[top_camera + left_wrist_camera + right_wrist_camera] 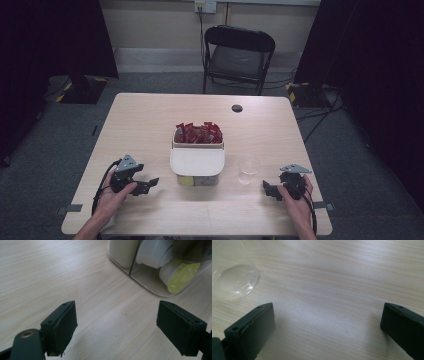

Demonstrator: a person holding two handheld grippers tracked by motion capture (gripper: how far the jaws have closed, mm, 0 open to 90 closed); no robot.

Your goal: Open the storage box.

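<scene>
Pale wood surface (150,120) under me, dark curtains around, a folding chair (239,55) past the far edge. I've got my left tool (150,183) near the front-left corner, jaws spread wide with nothing between them, aimed at the divided container (197,162) mid-surface: red packets (198,133) in its far compartment, small white pods (175,275) in the near one. My right tool (267,189) sits toward the front-right corner, also wide and empty, just beside the clear cup (248,170). I reckon this is the approach; next I need to line up on a pod and close gently
</scene>
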